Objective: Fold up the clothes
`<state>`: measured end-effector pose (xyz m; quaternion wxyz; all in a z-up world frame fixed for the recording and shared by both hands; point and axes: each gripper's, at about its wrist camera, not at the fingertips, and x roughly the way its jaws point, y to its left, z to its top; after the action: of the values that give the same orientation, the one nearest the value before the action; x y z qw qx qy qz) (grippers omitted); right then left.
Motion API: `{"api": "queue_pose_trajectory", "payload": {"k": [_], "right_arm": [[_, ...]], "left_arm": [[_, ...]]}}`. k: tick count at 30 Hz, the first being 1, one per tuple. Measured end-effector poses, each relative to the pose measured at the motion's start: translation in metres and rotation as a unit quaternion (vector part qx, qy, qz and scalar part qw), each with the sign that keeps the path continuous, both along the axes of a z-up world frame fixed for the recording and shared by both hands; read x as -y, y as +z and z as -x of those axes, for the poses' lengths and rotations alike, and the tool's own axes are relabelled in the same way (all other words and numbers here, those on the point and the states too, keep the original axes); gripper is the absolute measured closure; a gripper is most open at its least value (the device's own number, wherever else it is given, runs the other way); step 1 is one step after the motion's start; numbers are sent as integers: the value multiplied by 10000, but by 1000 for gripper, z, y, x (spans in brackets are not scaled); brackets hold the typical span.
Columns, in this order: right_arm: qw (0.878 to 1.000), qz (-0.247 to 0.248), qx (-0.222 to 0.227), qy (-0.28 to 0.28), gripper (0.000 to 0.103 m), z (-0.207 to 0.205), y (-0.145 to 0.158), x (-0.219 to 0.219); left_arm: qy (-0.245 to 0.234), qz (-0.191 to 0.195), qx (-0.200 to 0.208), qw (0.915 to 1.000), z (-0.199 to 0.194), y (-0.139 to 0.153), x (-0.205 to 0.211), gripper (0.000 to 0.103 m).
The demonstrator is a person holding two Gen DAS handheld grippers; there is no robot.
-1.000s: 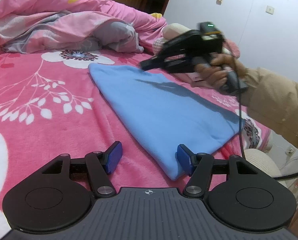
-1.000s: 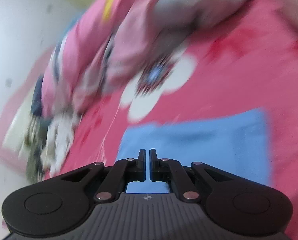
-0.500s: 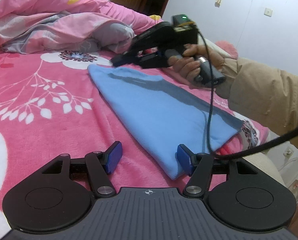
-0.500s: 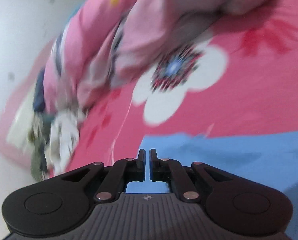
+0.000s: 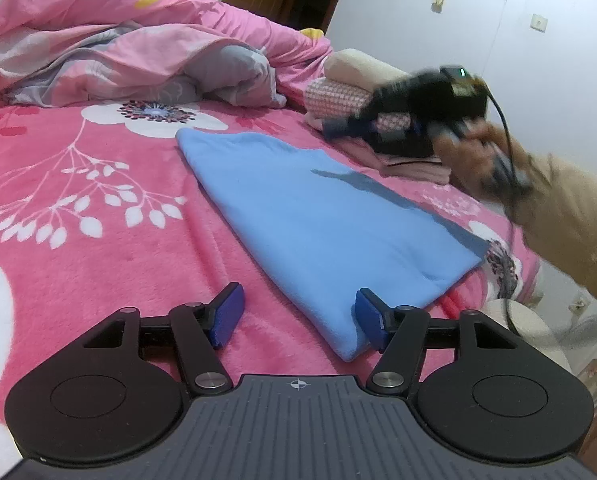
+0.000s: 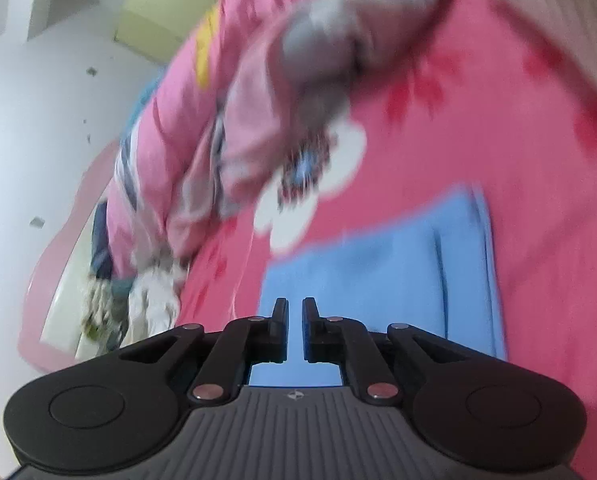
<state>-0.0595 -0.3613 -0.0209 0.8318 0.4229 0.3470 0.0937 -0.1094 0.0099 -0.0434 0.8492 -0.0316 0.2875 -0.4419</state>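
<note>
Blue cloth (image 5: 318, 216), near corner tongs-hidden

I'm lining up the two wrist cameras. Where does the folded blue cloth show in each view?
Left wrist: the blue cloth runs from upper centre down to the lower right, ending by the left gripper.
Right wrist: it lies centre-right, just beyond the right gripper.
Shared landmark: the white flower on the pink blanket, past the cloth's far end.

left gripper (image 5: 298, 318): black linkage arms, silver pivot screws, blue pads, ribbed grey base with crosshair mark. at right of frame, tan sleeve (image 5: 570, 224) and trailing black cable (image 5: 502, 120).
</note>
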Motion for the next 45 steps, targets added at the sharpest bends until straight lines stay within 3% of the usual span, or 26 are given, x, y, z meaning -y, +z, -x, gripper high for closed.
{"api": "queue_pose_trajectory", "payload": {"k": [2, 4, 7, 9, 12, 14, 16, 19, 21, 23, 25, 27, 30, 32, 34, 38, 41, 45], "right_arm": [[9993, 187, -273, -184, 96, 5, -19, 3], [9968, 173, -192, -755, 102, 19, -31, 29], [9844, 1, 9, -1761, 98, 47, -30, 58], [9852, -78, 280, -1690, 97, 64, -19, 54], [9952, -210, 431, -850, 97, 77, -7, 20], [9991, -154, 276, -295, 96, 77, -9, -11], [9998, -4, 124, -159, 96, 83, -20, -25], [9945, -110, -41, -1041, 101, 108, -37, 8], [9819, -621, -37, -1791, 97, 133, -44, 34], [9785, -33, -1, -2061, 97, 148, -28, 31], [9849, -337, 394, -1652, 96, 154, -16, 17], [9924, -609, 641, -855, 96, 145, -7, -8], [9966, -526, 597, 227, 96, 123, -5, -45], [9959, -344, 267, 789, 96, 114, -12, -65], [9950, 112, -283, 953, 98, 111, -23, -72], [9953, -6, -534, 810, 97, 151, -28, -51], [9977, 53, -445, 503, 94, 176, -18, -39], [9986, 11, 57, 522, 80, 172, -2, -44]], "left_arm": [[11, -58, -11, 10000, 0, 1, 1, 41], [28, -120, -27, 9999, 1, 3, 2, 41], [78, -252, -32, 9996, 2, 6, 5, 41], [109, -343, -24, 9994, 3, 7, 8, 40], [139, -471, -19, 9988, 4, 9, 11, 39], [168, -542, -23, 9984, 4, 10, 14, 39], [209, -609, -30, 9979, 5, 11, 16, 39], [250, -689, -48, 9973, 6, 12, 17, 38], [264, -729, -47, 9970, 7, 13, 17, 38], [271, -736, -56, 9969, 7, 13, 17, 38], [293, -739, -71, 9968, 7, 13, 17, 38], [317, -757, -77, 9966, 7, 13, 18, 38], [348, -810, -74, 9961, 8, 14, 19, 38], [365, -827, -78, 9959, 9, 15, 20, 38], [372, -814, -90, 9959, 8, 15, 20, 37], [376, -786, -82, 9962, 9, 14, 20, 37], [373, -749, -101, 9964, 8, 14, 19, 35], [400, -789, -95, 9960, 10, 15, 21, 35]]}}
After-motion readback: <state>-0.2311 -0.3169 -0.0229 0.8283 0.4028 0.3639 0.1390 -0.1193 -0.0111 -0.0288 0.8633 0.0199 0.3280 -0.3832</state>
